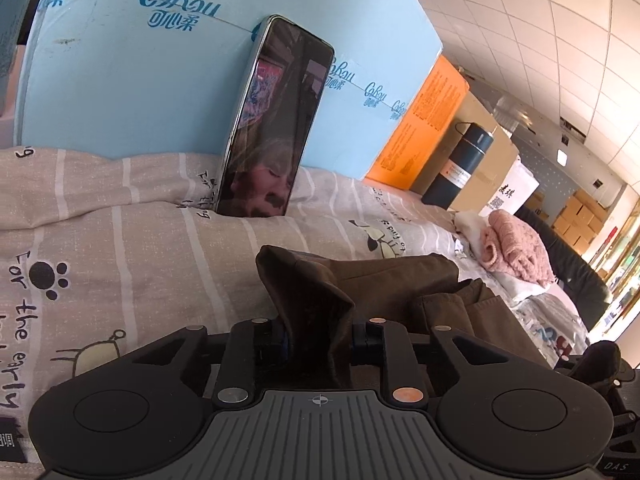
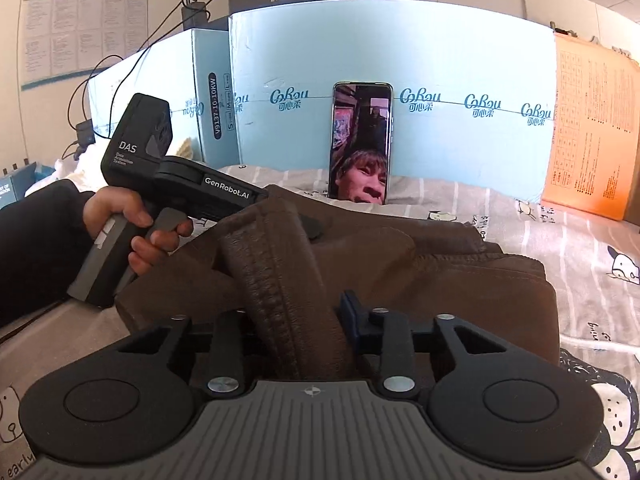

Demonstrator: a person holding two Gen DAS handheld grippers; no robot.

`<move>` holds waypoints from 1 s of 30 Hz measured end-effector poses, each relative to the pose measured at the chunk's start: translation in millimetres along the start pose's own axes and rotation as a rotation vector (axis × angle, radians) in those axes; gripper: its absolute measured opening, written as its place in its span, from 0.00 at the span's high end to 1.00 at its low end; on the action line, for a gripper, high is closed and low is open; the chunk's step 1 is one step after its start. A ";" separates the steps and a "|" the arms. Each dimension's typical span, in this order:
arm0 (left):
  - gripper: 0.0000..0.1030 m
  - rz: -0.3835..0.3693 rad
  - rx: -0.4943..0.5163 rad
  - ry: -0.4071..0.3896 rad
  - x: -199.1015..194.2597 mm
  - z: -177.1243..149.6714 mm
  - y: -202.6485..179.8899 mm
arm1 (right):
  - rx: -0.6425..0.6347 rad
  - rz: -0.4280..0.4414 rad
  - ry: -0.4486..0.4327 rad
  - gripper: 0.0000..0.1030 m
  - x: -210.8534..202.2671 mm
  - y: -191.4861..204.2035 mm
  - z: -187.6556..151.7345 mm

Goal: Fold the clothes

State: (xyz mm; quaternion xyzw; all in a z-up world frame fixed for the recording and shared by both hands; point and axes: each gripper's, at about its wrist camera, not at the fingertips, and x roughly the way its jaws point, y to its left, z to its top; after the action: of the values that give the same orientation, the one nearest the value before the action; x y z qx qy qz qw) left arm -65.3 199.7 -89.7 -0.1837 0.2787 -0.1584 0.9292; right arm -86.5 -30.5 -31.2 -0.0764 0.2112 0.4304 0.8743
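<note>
Two claws, both nearly closed on one brown garment [image 2: 400,264] lying on the bed [image 1: 120,240]: left claw [image 1: 320,336] pinches a raised fold; right claw [image 2: 296,320] clamps the ribbed hem.

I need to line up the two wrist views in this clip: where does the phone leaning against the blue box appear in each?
Left wrist: the phone stands upper centre, tilted, seen obliquely, its base on the printed bedsheet.
Right wrist: the phone stands centre, upright and face-on, just behind the brown garment.
Shared landmark: the light blue box printed with blue logos, directly behind the phone.
</note>
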 end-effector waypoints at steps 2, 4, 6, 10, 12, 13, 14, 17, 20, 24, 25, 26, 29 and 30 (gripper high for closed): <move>0.89 0.033 0.053 -0.022 -5.8 -0.9 -9.6 | 0.016 -0.037 -0.059 0.90 -10.8 0.3 3.9; 0.91 0.068 0.104 -0.038 -11.7 -2.0 -19.4 | 0.040 -0.080 -0.145 0.92 -27.2 -1.1 9.5; 0.92 0.101 0.130 -0.050 -18.7 -2.5 -25.5 | 0.077 -0.127 -0.240 0.93 -45.2 -6.4 18.8; 0.93 0.152 0.117 -0.091 -40.2 1.0 -21.9 | 0.178 -0.233 -0.440 0.93 -78.5 -28.1 38.6; 0.93 0.187 0.102 -0.116 -53.2 3.1 -17.5 | 0.239 -0.272 -0.518 0.94 -90.6 -42.4 47.4; 0.93 0.201 0.088 -0.122 -58.4 4.0 -13.5 | 0.261 -0.283 -0.541 0.94 -93.9 -48.8 50.4; 0.93 0.215 0.074 -0.128 -63.6 4.9 -9.5 | 0.284 -0.294 -0.564 0.94 -97.2 -55.2 53.4; 0.93 0.248 0.039 -0.137 -75.2 6.5 1.6 | 0.392 -0.313 -0.563 0.94 -95.6 -82.8 53.5; 0.93 0.251 0.015 -0.109 -67.5 4.5 10.4 | 0.499 -0.347 -0.471 0.94 -84.6 -111.2 35.2; 0.90 0.261 0.028 -0.068 -54.9 -0.6 14.1 | 0.563 -0.462 -0.297 0.92 -66.8 -144.8 4.7; 0.89 0.261 0.022 -0.061 -53.5 -0.2 15.3 | 0.570 -0.483 -0.256 0.89 -64.2 -151.1 -1.5; 0.86 0.260 0.026 -0.060 -53.5 0.0 15.5 | 0.580 -0.495 -0.226 0.85 -63.1 -156.1 -8.4; 0.67 0.266 0.035 -0.058 -53.3 0.3 16.4 | 0.552 -0.547 -0.152 0.60 -62.7 -161.7 -20.2; 0.59 0.283 0.038 -0.063 -53.5 -0.3 16.8 | 0.523 -0.566 -0.135 0.55 -63.6 -161.5 -20.5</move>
State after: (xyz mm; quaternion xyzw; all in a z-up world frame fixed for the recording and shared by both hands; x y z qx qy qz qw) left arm -104.7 235.7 -72.5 -0.1299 0.2694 -0.0252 0.9539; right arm -0.3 -182.5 -29.7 0.1224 0.2262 0.1081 0.9603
